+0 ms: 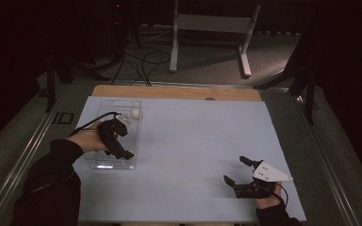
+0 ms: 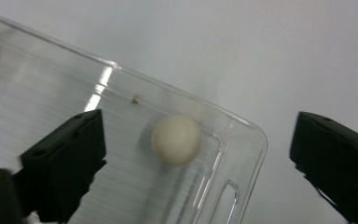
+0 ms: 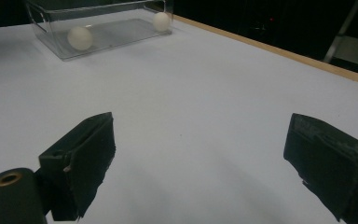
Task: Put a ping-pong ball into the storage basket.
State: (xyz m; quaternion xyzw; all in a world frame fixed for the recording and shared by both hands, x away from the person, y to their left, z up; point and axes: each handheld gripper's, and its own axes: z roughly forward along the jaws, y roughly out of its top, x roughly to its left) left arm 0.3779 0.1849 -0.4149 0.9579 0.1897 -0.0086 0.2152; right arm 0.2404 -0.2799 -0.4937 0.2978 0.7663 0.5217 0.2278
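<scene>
White ball [image 2: 176, 139] lies free in clear tray [image 2: 242, 127]; your left tongs [image 2: 198, 161] spread above it. Right tongs [image 3: 200, 163] spread, idle over table [image 3: 205, 93]. Next: lift away.

We are in a lab or recording studio rather than a home. Our bench [image 1: 193, 141] is a wooden board under a plain pale sheet, set in a metal frame with rails [image 1: 23, 155] along its sides. Black curtains [image 1: 353, 70] close off the dark room. Loose cables [image 1: 143, 61] trail across a grey carpeted floor [image 1: 207, 66], and a white metal stand [image 1: 212, 28] waits behind the bench.
</scene>
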